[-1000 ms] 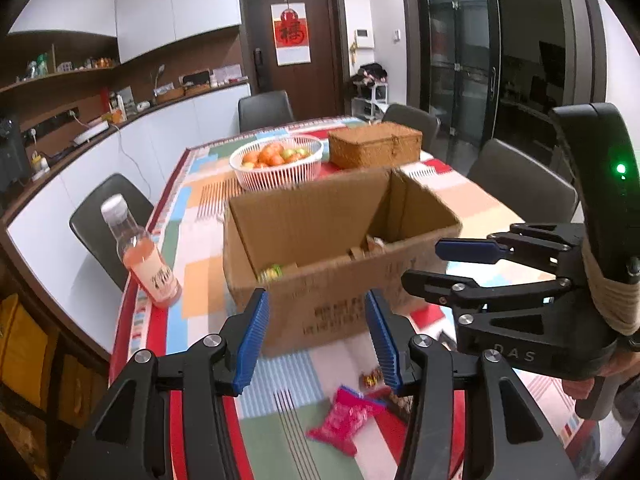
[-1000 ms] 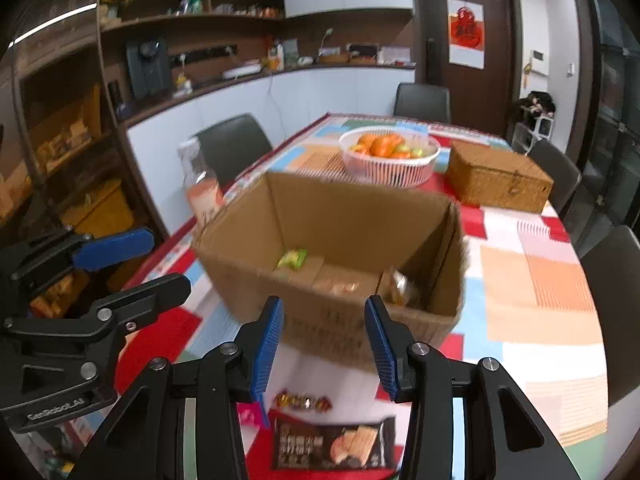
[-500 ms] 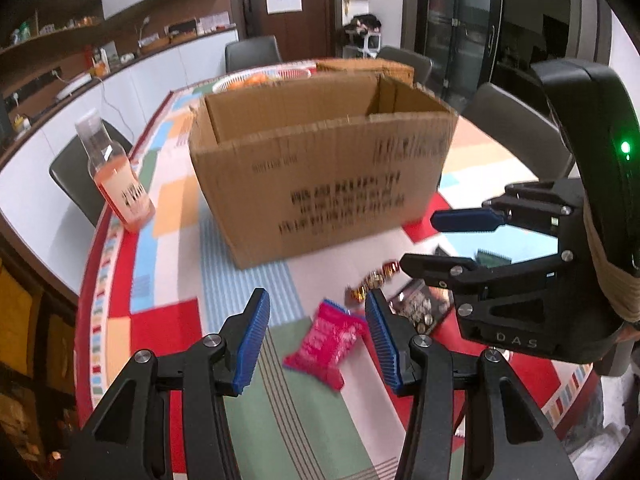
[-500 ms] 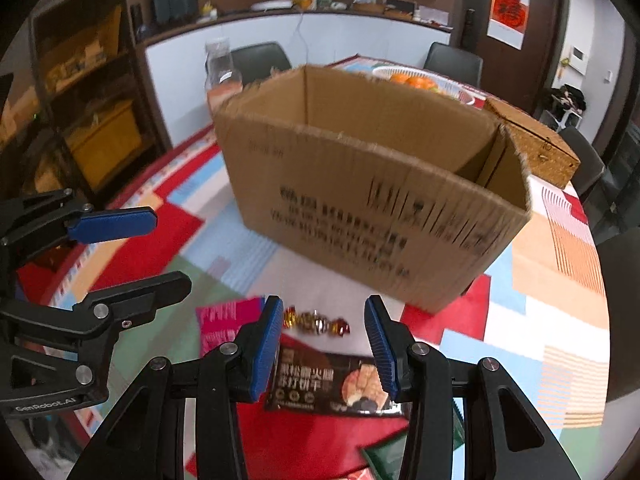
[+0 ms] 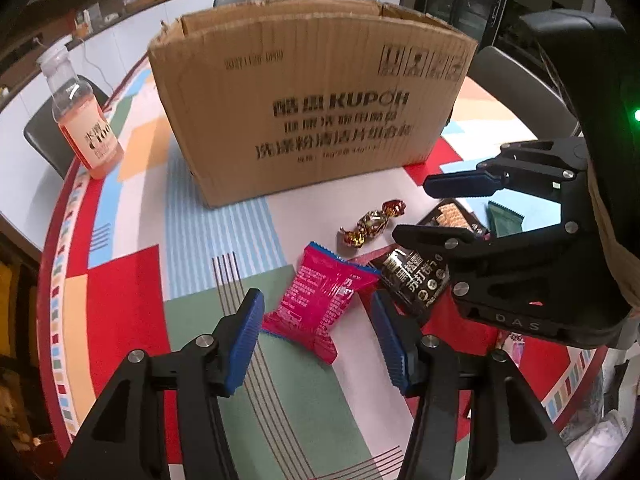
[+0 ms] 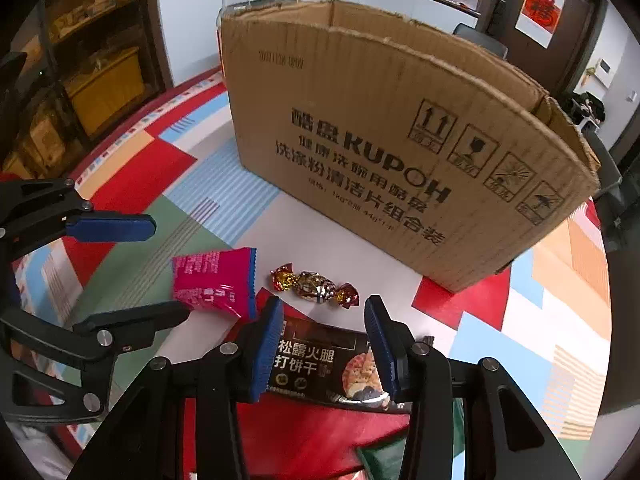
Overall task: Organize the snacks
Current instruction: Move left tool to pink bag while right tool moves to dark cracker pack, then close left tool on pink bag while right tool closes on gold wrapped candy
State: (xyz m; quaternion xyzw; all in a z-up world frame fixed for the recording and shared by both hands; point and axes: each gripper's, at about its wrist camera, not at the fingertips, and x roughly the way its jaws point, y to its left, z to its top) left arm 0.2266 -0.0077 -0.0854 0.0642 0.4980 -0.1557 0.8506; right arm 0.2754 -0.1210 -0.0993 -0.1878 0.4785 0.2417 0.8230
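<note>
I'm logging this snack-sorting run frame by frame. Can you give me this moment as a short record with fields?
left gripper: open, fingers either side of the pink snack packet
right gripper: open, over the black biscuit packet
loose on tablecloth: pink packet, black packet, foil-wrapped candy, green packet
cardboard box: upright behind the snacks, contents hidden
bottle: pink drink, left of box
held: nothing yet

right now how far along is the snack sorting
Done: cannot tell, the cardboard box hides its inside. In hand: nothing; the left hand-held gripper is open around the pink packet, the right hand-held gripper open over the black biscuit packet. Left: both, plus the foil candy.
</note>
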